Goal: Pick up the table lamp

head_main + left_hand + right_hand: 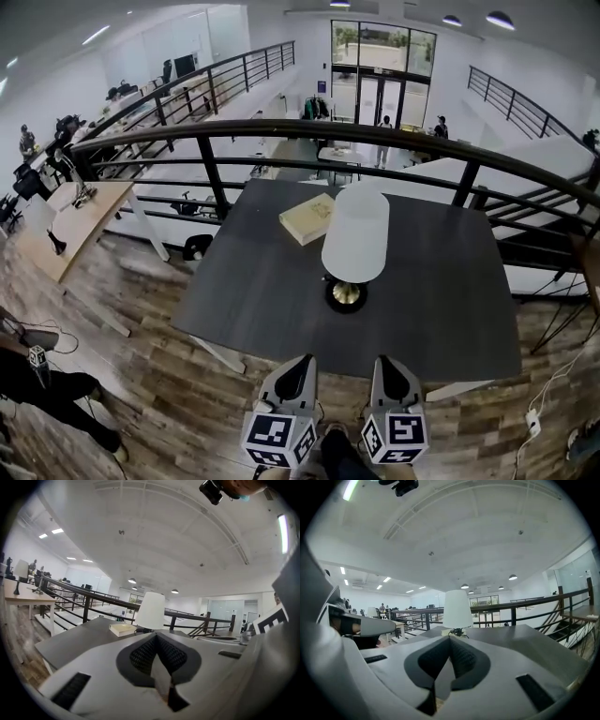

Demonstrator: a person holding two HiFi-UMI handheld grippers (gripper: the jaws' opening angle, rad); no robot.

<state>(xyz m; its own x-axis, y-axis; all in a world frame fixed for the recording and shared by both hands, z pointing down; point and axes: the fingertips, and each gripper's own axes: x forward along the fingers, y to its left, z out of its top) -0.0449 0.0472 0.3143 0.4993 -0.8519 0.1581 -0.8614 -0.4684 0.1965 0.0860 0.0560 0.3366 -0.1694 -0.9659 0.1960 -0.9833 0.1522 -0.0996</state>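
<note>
The table lamp (pixel 354 236) has a white shade and a brass stem on a round black base (pixel 346 297); it stands upright in the middle of the dark table (pixel 272 300). It shows ahead in the left gripper view as a white shade (pixel 151 611) and in the right gripper view likewise (pixel 457 609). My left gripper (pixel 298 364) and right gripper (pixel 387 364) hover side by side just off the table's near edge, short of the lamp. Both are shut with nothing between the jaws.
A cream book (pixel 308 217) lies on the table just left of the lamp and behind it. A black metal railing (pixel 281 131) runs along the table's far side, above a lower floor. Wooden floor lies under me. A power strip (pixel 533 422) sits at the right.
</note>
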